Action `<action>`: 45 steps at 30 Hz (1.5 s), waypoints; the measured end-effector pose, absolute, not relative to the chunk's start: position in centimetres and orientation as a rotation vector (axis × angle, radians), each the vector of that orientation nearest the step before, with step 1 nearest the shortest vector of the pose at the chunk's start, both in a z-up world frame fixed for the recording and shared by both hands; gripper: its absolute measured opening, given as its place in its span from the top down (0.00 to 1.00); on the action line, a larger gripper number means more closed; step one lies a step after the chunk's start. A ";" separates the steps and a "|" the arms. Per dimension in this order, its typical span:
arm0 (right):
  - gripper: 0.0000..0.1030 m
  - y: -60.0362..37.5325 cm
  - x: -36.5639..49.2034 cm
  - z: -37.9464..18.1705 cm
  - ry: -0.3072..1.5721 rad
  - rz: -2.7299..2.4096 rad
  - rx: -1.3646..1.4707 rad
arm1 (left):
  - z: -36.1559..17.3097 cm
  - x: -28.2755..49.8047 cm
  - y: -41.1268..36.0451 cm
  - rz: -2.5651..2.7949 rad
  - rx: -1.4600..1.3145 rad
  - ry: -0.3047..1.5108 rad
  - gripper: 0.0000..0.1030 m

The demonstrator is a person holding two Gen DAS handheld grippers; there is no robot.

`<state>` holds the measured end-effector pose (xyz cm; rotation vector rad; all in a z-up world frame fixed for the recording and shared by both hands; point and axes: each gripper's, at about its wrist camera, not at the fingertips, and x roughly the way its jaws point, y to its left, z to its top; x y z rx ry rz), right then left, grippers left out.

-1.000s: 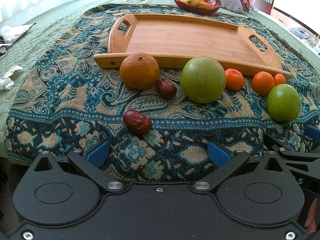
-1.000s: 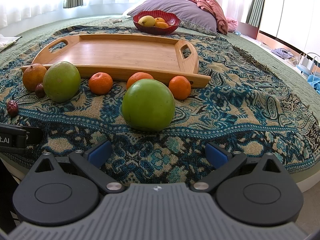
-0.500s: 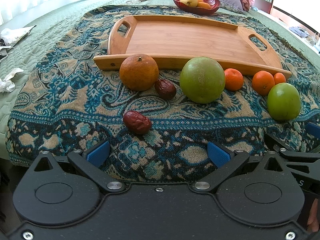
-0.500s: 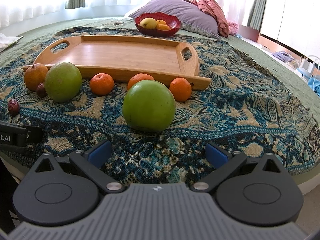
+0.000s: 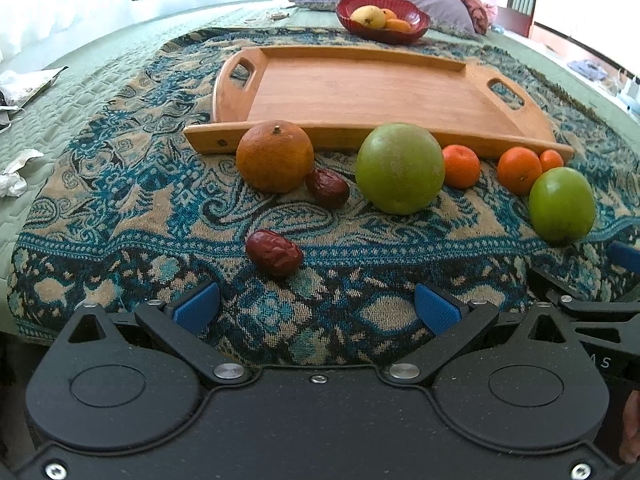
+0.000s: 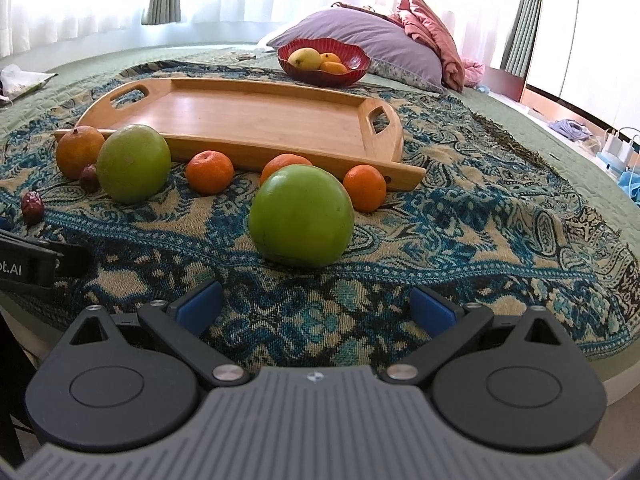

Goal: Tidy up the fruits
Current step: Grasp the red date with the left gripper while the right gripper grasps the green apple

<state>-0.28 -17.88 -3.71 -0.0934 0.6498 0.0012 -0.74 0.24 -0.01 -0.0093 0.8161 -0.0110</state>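
Fruit lies on a patterned blue blanket (image 5: 120, 200) in front of an empty wooden tray (image 5: 360, 92). In the left wrist view I see a large orange (image 5: 274, 156), two red dates (image 5: 274, 253) (image 5: 327, 188), a big green fruit (image 5: 399, 168), three small tangerines (image 5: 461, 166) and a smaller green fruit (image 5: 561, 205). My left gripper (image 5: 316, 308) is open and empty, just short of the near date. My right gripper (image 6: 316, 308) is open and empty, just short of the smaller green fruit (image 6: 301, 216). The tray (image 6: 248, 120) lies behind it.
A red bowl (image 5: 382, 20) with yellow and orange fruit stands behind the tray, by a purple pillow (image 6: 360, 44). Crumpled paper (image 5: 16, 176) lies on the green bedspread at far left. The bed edge is right under both grippers. Clutter lies on the floor at right (image 6: 572, 128).
Both grippers have tilted up slightly, so the scene sits a little lower in view. The fruit has not moved and both grippers stay open.
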 end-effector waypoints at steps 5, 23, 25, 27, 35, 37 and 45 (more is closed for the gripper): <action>0.00 -17.8 -0.9 -3.8 0.623 -0.002 -0.077 | 0.4 -1.7 0.1 -0.021 0.014 0.739 0.08; 0.08 -18.3 -0.7 -1.8 0.462 -0.012 0.015 | 0.6 -3.0 2.3 0.014 -0.061 0.623 0.61; 0.11 -18.4 -0.6 -1.8 0.460 -0.012 0.024 | 0.5 -3.0 2.4 0.016 -0.058 0.621 0.65; 0.16 -18.4 -0.5 -1.8 0.459 -0.014 0.030 | 0.5 -3.0 2.3 0.018 -0.057 0.618 0.68; 0.25 -17.9 -0.5 -1.9 0.448 -0.021 0.021 | 0.3 -2.7 2.5 0.024 -0.079 0.615 0.73; 0.26 -17.9 -0.4 -2.0 0.448 -0.025 0.020 | 0.2 -2.7 2.6 0.024 -0.081 0.611 0.73; 0.28 -17.5 -0.1 -2.3 0.455 -0.032 0.009 | 0.2 -2.7 2.5 0.026 -0.082 0.598 0.73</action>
